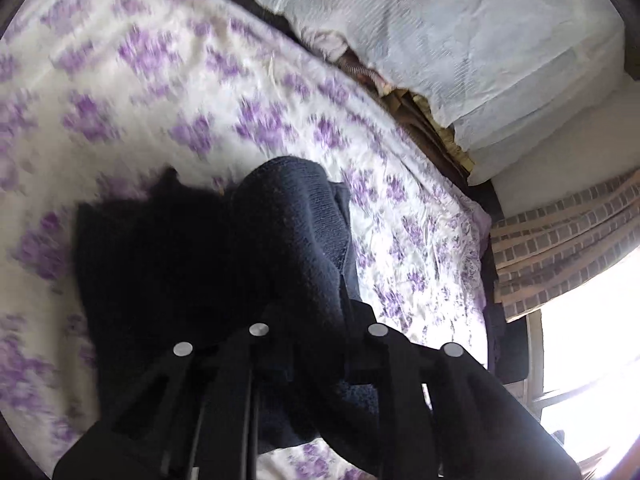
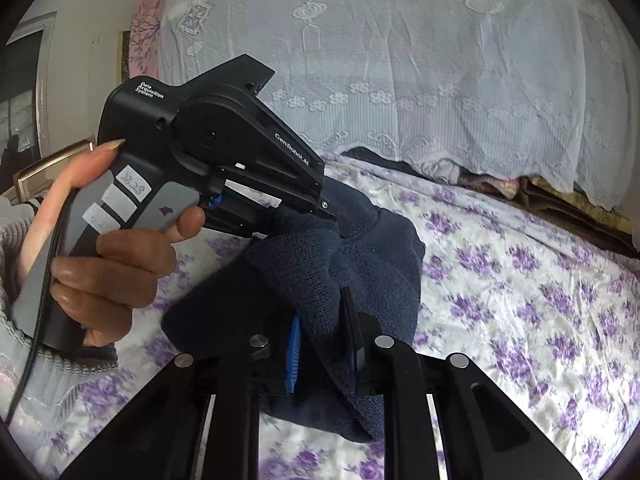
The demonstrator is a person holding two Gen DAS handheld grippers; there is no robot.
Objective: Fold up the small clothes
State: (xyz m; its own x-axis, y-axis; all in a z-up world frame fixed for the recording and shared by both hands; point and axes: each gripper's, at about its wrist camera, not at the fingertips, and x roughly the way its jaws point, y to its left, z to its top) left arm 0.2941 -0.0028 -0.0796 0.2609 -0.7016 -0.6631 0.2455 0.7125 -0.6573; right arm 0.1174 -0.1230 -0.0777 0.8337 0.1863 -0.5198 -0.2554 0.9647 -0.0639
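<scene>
A dark navy knitted garment (image 1: pixel 200 264) hangs bunched above the bed, held by both grippers. My left gripper (image 1: pixel 316 312) is shut on the garment's edge; its fingers are buried in the cloth. In the right wrist view the left gripper (image 2: pixel 332 216) comes in from the left, held by a hand, its tips clamped in the navy garment (image 2: pixel 376 280). My right gripper (image 2: pixel 324 344) is shut on a fold of the same garment, with its blue pads (image 2: pixel 294 356) pressed against the cloth.
A bedspread with purple flowers (image 1: pixel 168 92) covers the bed (image 2: pixel 540 300). White lace cloth (image 2: pixel 400 60) drapes over a stack at the far side. A brick-pattern curtain (image 1: pixel 560 236) and a bright window (image 1: pixel 592 360) lie to the right.
</scene>
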